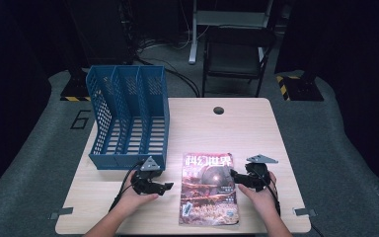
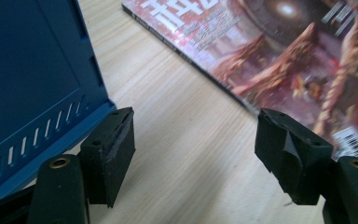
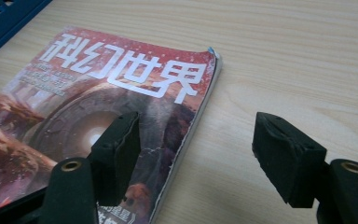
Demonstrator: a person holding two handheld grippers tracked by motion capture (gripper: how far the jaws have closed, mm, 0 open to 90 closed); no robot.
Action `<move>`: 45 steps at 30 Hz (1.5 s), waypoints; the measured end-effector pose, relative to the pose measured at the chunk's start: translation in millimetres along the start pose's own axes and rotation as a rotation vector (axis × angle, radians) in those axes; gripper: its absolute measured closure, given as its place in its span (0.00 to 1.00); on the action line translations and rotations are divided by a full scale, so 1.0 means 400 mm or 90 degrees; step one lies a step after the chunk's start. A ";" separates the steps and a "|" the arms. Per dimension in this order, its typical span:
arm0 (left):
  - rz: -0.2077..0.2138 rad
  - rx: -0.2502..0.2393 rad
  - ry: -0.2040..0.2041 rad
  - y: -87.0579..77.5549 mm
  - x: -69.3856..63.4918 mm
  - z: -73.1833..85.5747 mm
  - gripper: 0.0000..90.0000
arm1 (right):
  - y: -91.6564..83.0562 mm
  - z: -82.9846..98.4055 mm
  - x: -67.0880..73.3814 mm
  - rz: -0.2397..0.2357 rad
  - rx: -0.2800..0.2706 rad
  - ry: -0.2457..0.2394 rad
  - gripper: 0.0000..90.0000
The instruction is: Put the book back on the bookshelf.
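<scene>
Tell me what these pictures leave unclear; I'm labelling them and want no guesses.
- Glossy red magazine: small cover print too tiny in the high view; its lower part is cut off by the frame in both gripper views.
- Blue slotted plastic file rack: cropped by the left gripper view's edge.

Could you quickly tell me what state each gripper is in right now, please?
Left gripper: open, holding nothing.
Right gripper: open, jaws either side of the magazine edge.

Brightly lit from overhead on the pale wooden tabletop (image 1: 237, 128), falling off into near-black surroundings at the far and side edges. Soft and low in detail from above. Glare spot on the glossy red magazine cover (image 2: 286, 9); near black gripper pads (image 3: 119, 154) slightly blurred.
</scene>
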State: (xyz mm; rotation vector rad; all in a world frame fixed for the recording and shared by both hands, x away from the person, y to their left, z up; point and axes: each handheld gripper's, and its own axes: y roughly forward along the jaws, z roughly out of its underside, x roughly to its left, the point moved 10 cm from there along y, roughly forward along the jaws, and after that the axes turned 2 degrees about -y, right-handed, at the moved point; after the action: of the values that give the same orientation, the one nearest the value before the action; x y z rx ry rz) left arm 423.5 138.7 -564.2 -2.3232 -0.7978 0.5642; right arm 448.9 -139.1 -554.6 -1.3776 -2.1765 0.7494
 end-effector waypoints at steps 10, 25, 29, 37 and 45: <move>0.015 0.021 -0.014 -0.005 -0.035 -0.022 0.33 | -0.003 -0.009 0.029 -0.013 -0.003 -0.015 0.37; 0.040 0.024 -0.005 0.035 -0.112 -0.042 0.37 | -0.005 -0.015 0.053 -0.039 -0.010 -0.023 0.40; 0.047 0.018 -0.006 0.048 -0.122 -0.029 0.40 | -0.002 -0.015 0.061 -0.050 -0.014 -0.020 0.39; 0.038 0.057 0.012 0.074 -0.121 0.007 0.37 | 0.022 0.003 0.065 -0.054 0.003 -0.013 0.38; 0.030 0.057 0.019 0.087 -0.124 0.015 0.39 | 0.036 0.016 0.066 -0.052 0.019 -0.022 0.39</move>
State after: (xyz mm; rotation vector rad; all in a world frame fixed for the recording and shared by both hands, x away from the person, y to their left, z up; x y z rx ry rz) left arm 398.0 86.7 -582.1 -2.2675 -0.6912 0.5720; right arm 444.0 -111.1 -566.8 -1.2615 -2.2251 0.7762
